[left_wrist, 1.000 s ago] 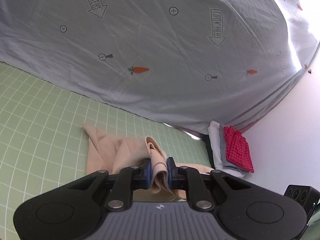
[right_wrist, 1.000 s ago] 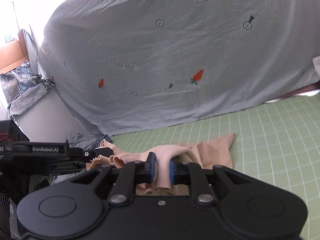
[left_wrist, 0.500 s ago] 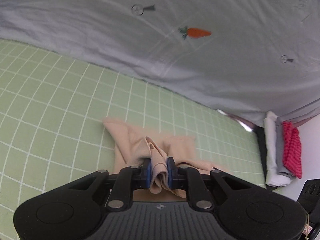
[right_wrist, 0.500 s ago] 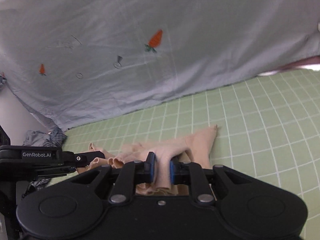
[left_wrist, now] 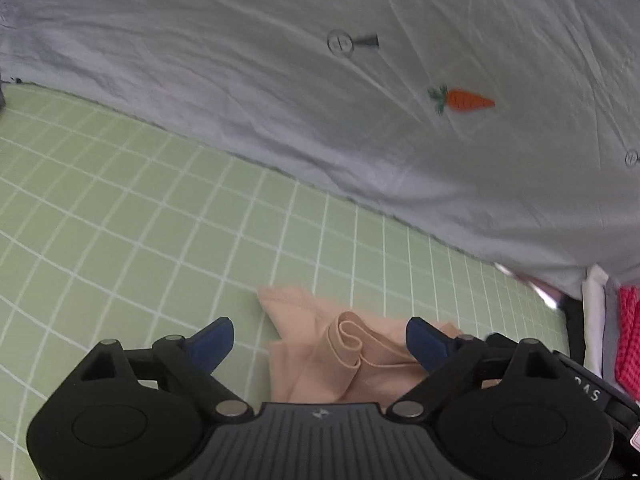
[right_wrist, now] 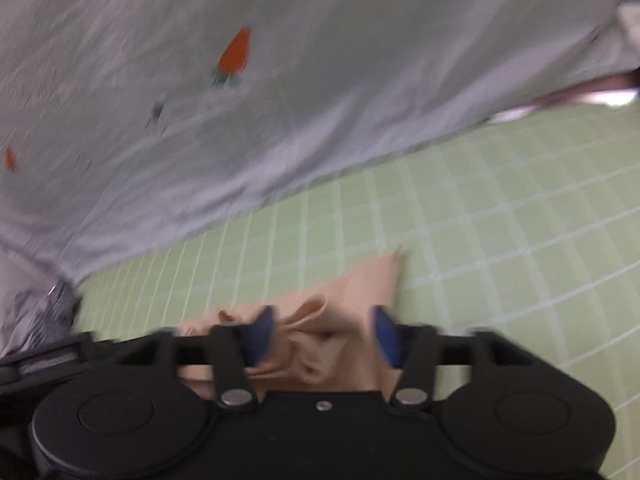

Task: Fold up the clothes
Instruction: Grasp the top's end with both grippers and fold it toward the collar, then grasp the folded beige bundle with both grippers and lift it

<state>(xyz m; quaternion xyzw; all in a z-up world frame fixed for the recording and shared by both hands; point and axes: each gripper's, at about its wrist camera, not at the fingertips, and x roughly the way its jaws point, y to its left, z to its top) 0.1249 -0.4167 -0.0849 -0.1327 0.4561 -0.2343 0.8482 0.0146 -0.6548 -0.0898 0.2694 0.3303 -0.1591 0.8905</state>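
A beige garment (left_wrist: pixel 320 344) lies bunched on the green grid mat (left_wrist: pixel 140 240). In the left wrist view my left gripper (left_wrist: pixel 320 340) is open, its blue fingertips (left_wrist: pixel 212 340) spread on either side of the folded beige cloth. In the right wrist view the same beige garment (right_wrist: pixel 352 292) lies on the mat (right_wrist: pixel 500 240), and my right gripper (right_wrist: pixel 324 332) is open with the crumpled cloth between its fingers. The right wrist view is blurred by motion.
A grey sheet with carrot prints (left_wrist: pixel 360 100) hangs behind the mat. A stack of folded clothes with a red checked piece (left_wrist: pixel 628 344) sits at the right. A dark patterned cloth pile (right_wrist: pixel 40 312) lies at the left of the right wrist view.
Both grippers were shut on the beige garment and lowered it to the mat. Both have now opened and let the cloth go.
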